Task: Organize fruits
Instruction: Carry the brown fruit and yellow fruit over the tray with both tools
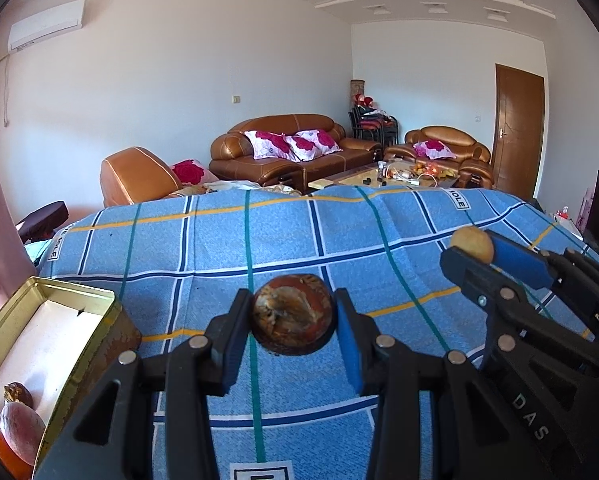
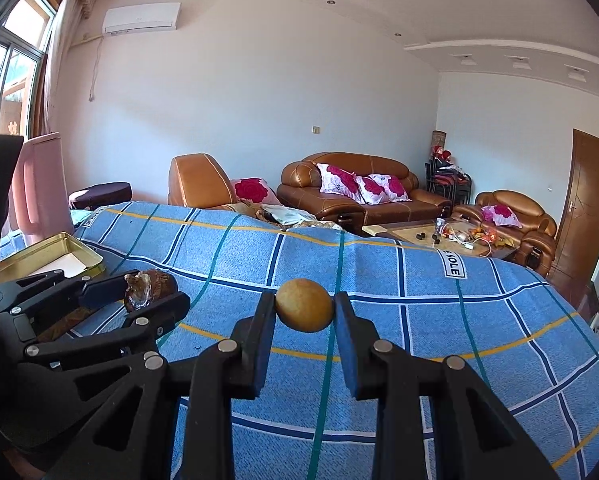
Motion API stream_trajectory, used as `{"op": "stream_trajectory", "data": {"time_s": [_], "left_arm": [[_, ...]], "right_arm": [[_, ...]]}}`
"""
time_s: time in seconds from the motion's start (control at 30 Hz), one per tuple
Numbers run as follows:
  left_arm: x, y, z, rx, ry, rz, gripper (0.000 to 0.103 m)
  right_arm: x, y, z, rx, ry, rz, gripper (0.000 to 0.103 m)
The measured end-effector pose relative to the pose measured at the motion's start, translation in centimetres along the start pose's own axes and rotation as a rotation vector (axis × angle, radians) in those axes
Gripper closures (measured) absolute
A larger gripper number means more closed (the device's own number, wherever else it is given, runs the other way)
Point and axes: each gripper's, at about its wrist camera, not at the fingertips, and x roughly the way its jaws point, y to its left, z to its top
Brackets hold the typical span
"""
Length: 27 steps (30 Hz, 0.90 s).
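My left gripper (image 1: 293, 316) is shut on a dark brown, wrinkled round fruit (image 1: 293, 320) held above the blue checked cloth (image 1: 299, 240). My right gripper (image 2: 304, 312) is shut on a small yellow-brown round fruit (image 2: 304, 310), also above the cloth. In the left wrist view the right gripper (image 1: 475, 252) with its yellow fruit (image 1: 472, 243) is to the right. In the right wrist view the left gripper (image 2: 147, 296) with the brown fruit (image 2: 149, 288) is to the left. A gold tin box (image 1: 75, 304) stands at the left, holding several fruits (image 1: 19, 424) at its near end.
The tin box also shows in the right wrist view (image 2: 51, 256), at the cloth's left edge. Beyond the cloth are brown leather sofas (image 1: 291, 148), a coffee table (image 1: 379, 176) with clutter, and a wooden door (image 1: 517, 128). A pink chair back (image 2: 39, 188) stands left.
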Motion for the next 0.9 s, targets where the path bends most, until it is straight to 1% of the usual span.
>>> {"op": "stream_trajectory", "data": {"time_s": [0.13, 0.3, 0.5, 0.8, 0.9], "left_arm": [[-0.2, 0.6, -0.4, -0.018, 0.024, -0.01, 0.061], [-0.8, 0.6, -1.0, 0.003, 0.046, -0.019, 0.061], [-2.5, 1.4, -1.1, 0.012, 0.039, -0.021, 0.061], [-4.9, 4.4, -1.7, -0.004, 0.046, 0.002, 0.061], [-5.9, 5.3, -2.0, -0.002, 0.034, 0.015, 0.061]], "right_arm": [[-0.6, 0.3, -0.2, -0.006, 0.007, -0.005, 0.071], [-1.6, 1.0, -0.6, -0.011, 0.025, 0.009, 0.071], [-3.1, 2.1, -1.3, -0.026, 0.039, 0.025, 0.071], [-5.2, 3.9, -1.5, 0.025, 0.047, 0.09, 0.072], [-5.7, 5.0, -1.3, 0.034, 0.043, 0.116, 0.072]]}}
